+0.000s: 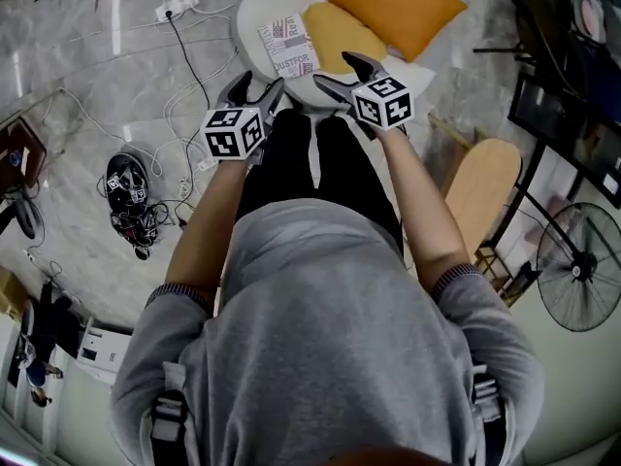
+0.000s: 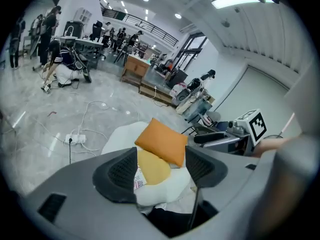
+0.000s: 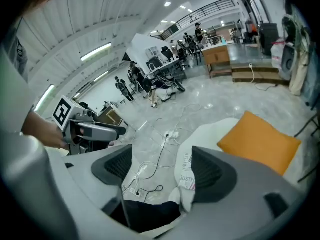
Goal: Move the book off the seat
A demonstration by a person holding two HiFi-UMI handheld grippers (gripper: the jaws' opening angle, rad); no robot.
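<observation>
1. Over the person's black-trousered lap, the left gripper (image 1: 257, 90) (image 2: 160, 169): held out towards the near edge of the seat (image 1: 254, 3), jaws spread wide and clamped on nothing. Through the gap, only seat and cushions beyond.
2. Just to its right and level with it, the right gripper (image 1: 340, 74) (image 3: 160, 169): jaws likewise apart, gripping nothing, pointed at the same near edge.
3. Flat on the white seat, at its near-left part, the book (image 1: 289, 45): printed cover up, just beyond both pairs of jaws and roughly between them, touched by neither. In the left gripper view, peeking out past the left jaw (image 2: 138, 180). In the right gripper view, beside the right jaw (image 3: 187, 176).
4. Right of the book, a yellow cushion (image 1: 340, 32) lying against it. Whether over or under its edge, impossible to tell.
5. Farther right and further back, an orange cushion (image 1: 388, 3), partly on top of the yellow one.
6. On the grey marble floor (image 1: 78, 85) left of the seat: a white power strip (image 1: 178, 6) with loose cables trailing nearer, and near left a black bundle of gear (image 1: 126, 192).
7. To the right of the person: a tan wooden panel (image 1: 482, 187), and at the far right edge a standing fan (image 1: 580, 265).
</observation>
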